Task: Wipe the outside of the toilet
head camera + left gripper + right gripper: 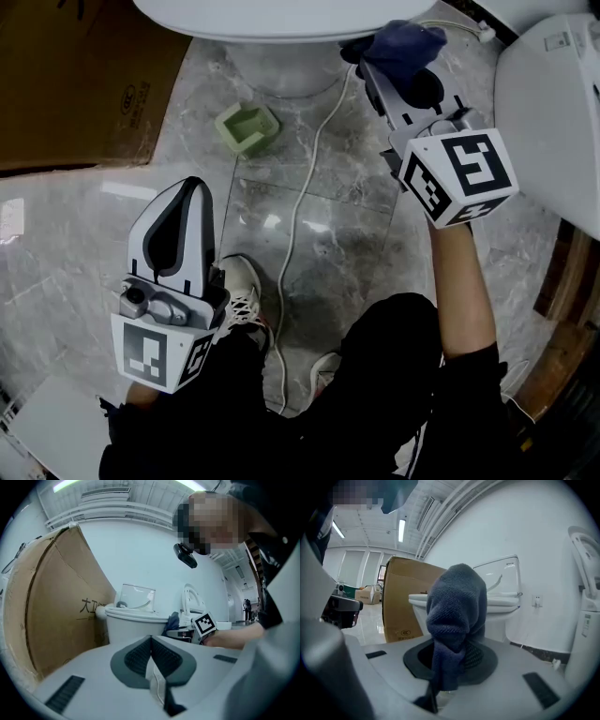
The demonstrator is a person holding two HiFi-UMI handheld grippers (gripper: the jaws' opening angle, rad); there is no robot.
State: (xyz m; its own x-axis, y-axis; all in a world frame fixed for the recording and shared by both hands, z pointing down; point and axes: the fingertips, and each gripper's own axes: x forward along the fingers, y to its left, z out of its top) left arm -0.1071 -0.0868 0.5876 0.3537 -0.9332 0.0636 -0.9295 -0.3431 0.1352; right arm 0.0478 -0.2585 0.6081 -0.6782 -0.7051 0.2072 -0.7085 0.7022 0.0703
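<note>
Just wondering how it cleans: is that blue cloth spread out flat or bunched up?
Bunched up. The right gripper view shows the blue cloth as a folded wad pinched between the right tongs, not laid flat.

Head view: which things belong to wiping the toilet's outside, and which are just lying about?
In the job: toilet; blue cloth; right gripper, shut on the cloth.

Lying about: cardboard box; green holder on the floor; white cable; left gripper, shut and empty.
</note>
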